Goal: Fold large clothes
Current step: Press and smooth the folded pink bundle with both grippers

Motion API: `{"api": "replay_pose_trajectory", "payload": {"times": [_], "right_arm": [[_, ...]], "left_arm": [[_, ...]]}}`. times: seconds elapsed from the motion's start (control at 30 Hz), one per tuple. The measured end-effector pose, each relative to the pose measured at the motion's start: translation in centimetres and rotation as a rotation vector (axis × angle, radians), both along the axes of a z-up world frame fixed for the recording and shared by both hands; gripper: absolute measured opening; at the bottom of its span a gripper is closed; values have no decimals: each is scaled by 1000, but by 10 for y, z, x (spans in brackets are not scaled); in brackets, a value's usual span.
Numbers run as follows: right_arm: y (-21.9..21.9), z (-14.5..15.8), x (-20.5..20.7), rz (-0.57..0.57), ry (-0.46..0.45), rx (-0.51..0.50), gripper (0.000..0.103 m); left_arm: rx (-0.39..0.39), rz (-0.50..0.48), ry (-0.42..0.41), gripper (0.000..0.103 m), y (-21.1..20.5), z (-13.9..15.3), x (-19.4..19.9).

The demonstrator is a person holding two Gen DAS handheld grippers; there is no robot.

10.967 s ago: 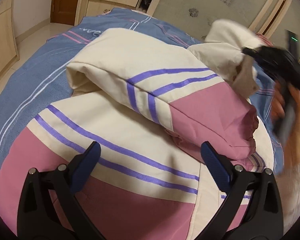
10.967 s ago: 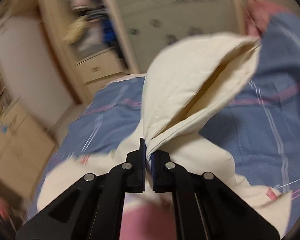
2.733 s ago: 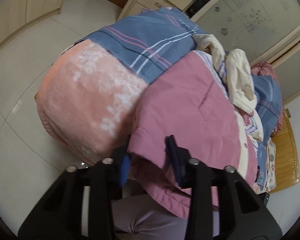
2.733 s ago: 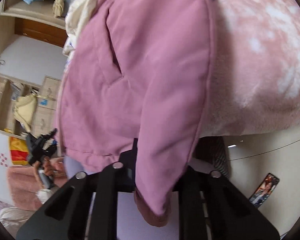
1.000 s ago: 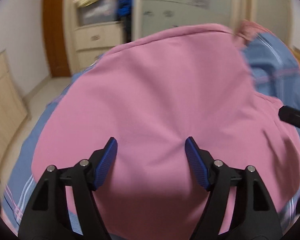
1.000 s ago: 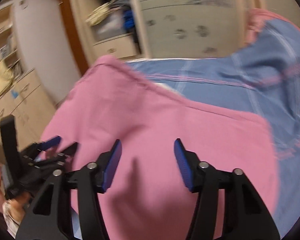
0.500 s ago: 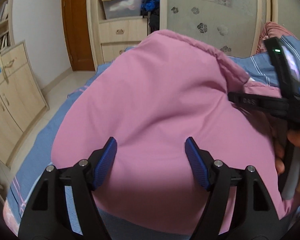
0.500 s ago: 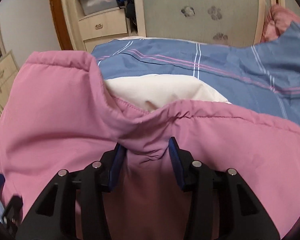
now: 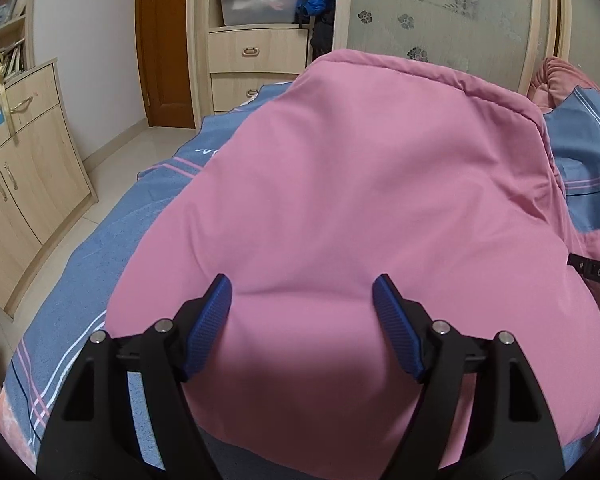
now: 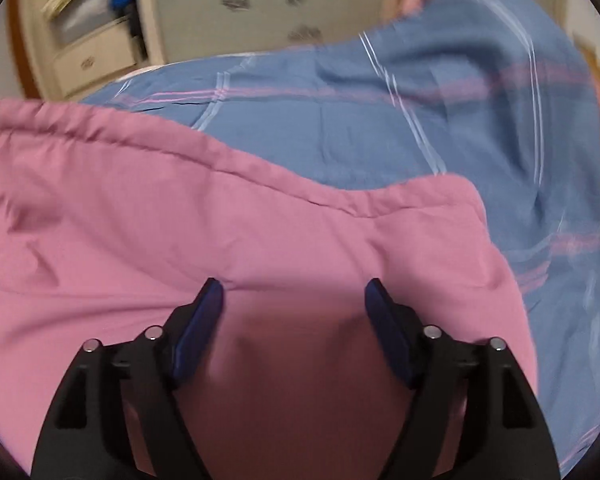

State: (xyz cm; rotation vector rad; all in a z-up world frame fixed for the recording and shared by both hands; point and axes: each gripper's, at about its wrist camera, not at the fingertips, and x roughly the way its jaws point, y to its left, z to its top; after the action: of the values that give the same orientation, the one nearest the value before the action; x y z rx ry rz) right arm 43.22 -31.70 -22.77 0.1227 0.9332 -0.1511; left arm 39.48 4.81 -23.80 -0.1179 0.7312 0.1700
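Note:
The folded pink padded jacket (image 9: pixel 340 208) lies as a thick bundle on the blue striped bedcover (image 9: pixel 84 264). Only its pink side shows; the cream and striped parts are hidden. My left gripper (image 9: pixel 302 292) is open and empty, its blue pads just above the near side of the bundle. In the right wrist view the jacket (image 10: pixel 180 216) fills the lower left, with its stitched hem running across. My right gripper (image 10: pixel 292 292) is open and empty over the jacket's right part. A piece of the right gripper's black body (image 9: pixel 596 272) shows at the jacket's right edge.
Wooden drawers (image 9: pixel 256 68) and a brown door (image 9: pixel 160 40) stand beyond the bed. A low cabinet (image 9: pixel 24 160) stands to the left across tiled floor. A frosted wardrobe door (image 9: pixel 440 12) is behind. A pink blanket (image 9: pixel 560 80) lies at the far right.
The right gripper has opened and let go of the jacket's hem, which now lies flat and covers the cream lining. The right gripper has drawn back to the jacket's right side. The left gripper stays open.

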Motion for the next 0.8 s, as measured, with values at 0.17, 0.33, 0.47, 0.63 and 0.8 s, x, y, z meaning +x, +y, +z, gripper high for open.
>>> {"api": "replay_pose_trajectory", "payload": {"times": [0.17, 0.33, 0.47, 0.63, 0.8], "right_arm": [[21, 28, -15, 36, -84, 101, 56], [83, 57, -6, 207, -128, 179, 48], [130, 64, 28, 265, -121, 125, 43], [160, 27, 90, 211, -43, 7, 46], [167, 13, 101, 213, -51, -88, 53]], "left_arm": [[-35, 9, -8, 76, 7, 4, -4], [-58, 42, -49, 76, 16, 11, -10], [-65, 63, -25, 76, 23, 8, -8], [-43, 81, -9, 76, 28, 6, -6], [-55, 105, -38, 76, 38, 10, -12]]}}
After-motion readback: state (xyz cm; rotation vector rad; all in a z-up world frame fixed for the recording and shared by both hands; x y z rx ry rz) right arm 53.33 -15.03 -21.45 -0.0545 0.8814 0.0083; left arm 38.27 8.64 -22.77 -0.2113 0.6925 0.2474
